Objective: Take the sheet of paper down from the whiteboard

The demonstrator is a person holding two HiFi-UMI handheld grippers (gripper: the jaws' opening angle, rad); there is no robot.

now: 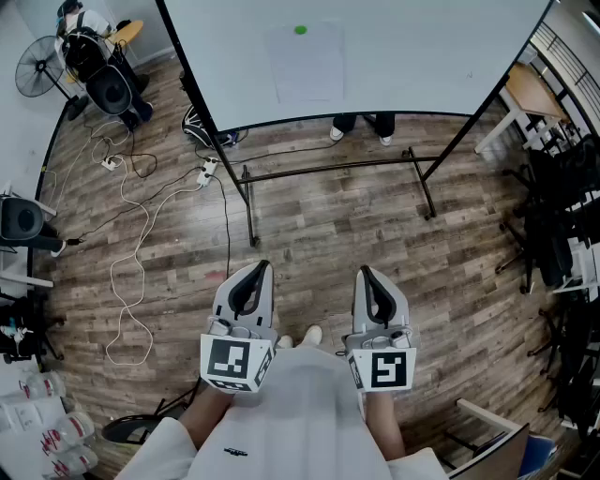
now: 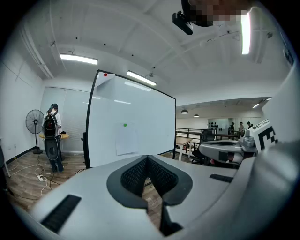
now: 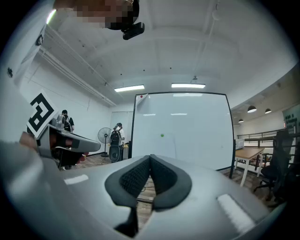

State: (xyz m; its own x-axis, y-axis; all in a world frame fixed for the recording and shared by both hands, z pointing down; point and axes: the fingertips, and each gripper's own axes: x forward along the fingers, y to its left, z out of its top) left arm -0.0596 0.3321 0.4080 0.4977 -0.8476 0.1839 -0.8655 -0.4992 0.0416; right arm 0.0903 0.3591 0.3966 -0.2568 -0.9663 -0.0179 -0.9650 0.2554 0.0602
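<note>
Closed left claw (image 1: 257,269), white sheet (image 1: 307,66), green magnet (image 1: 300,29)

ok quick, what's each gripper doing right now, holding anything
left gripper: closed, holding nothing
right gripper: closed, holding nothing

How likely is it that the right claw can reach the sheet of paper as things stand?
Probably not yet. The right claw is shut, close to the person's body, and the sheet of paper hangs on the whiteboard across the floor. Nothing seems to block the way; stepping closer should do.
</note>
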